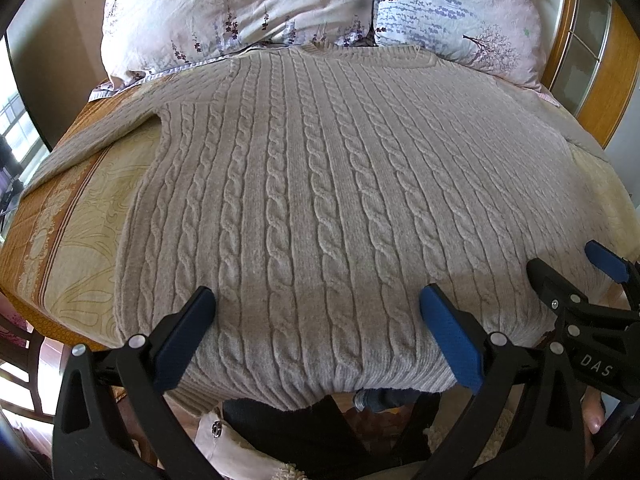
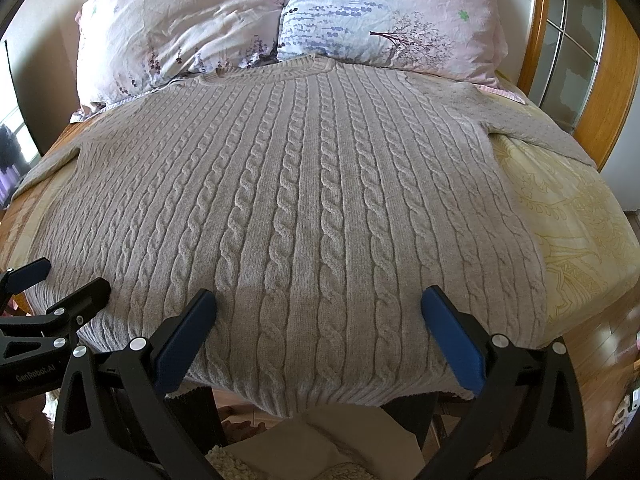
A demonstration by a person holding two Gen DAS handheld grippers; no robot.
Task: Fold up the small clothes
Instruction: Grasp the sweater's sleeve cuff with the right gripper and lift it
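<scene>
beige cable-knit sweater spread flat

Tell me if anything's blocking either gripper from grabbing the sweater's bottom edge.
Nothing visible is. The sweater lies flat and uncovered on the bed, its hem nearest both grippers. The left gripper and right gripper hover over that hem with jaws wide open. The pillows sit beyond the collar.

Beige cable-knit sweater lies flat on a yellow patterned sheet, neck far, hem near, hanging over the near edge. Sleeves spread left and right. Two floral pillows at the far end, touching the collar. Right gripper wide open over the hem, blue pads. Left gripper at near left, also open, over the sweater's left edge.
</scene>
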